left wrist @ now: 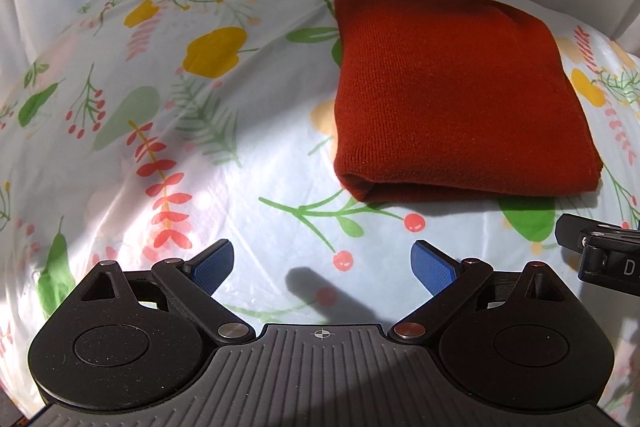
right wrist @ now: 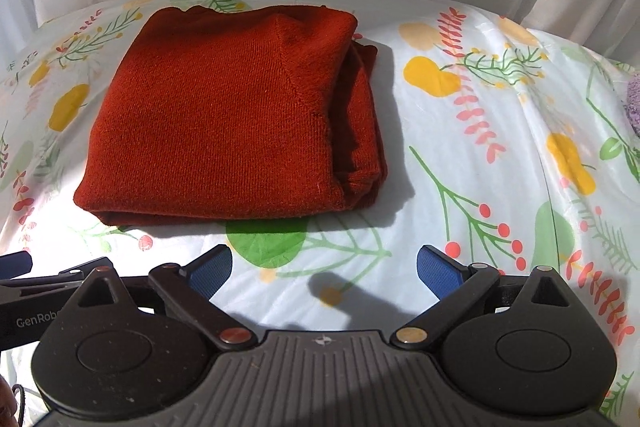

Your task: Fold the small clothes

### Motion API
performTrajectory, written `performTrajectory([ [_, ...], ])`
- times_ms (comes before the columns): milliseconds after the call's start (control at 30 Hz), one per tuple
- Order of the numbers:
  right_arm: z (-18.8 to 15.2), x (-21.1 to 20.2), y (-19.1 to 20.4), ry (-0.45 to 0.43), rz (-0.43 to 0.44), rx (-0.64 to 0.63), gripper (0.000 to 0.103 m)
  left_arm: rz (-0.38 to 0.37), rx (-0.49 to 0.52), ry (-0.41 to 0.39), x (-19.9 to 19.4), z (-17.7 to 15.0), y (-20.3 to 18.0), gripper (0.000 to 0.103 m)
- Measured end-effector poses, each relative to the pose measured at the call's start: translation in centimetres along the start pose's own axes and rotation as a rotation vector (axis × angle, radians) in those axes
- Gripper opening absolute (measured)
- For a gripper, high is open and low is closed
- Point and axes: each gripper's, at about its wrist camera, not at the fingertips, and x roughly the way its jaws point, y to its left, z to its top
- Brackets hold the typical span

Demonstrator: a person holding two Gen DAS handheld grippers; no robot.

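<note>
Plastic floral cover [right wrist: 480, 131] on the bench looks slick, so a careless nudge could slide the folded rust-red knit [right wrist: 224, 123] lying at its middle and spill the loose layers at its right edge. Left gripper [left wrist: 322, 267] and right gripper [right wrist: 324, 269] hover nearside, both spread wide, empty.

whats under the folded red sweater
The red sweater lies flat on the floral tablecloth, which shows all around it. Its own folded layers peek out along the right edge. Whatever sits directly beneath is covered, so I cannot tell.
</note>
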Motion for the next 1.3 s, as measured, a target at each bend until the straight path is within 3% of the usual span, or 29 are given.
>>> performTrajectory([
  [1300, -0.22, -0.24, -0.12, 0.001, 0.011, 0.002, 0.099, 0.030, 0.018, -0.008, -0.13, -0.01, -0.02, 0.098],
])
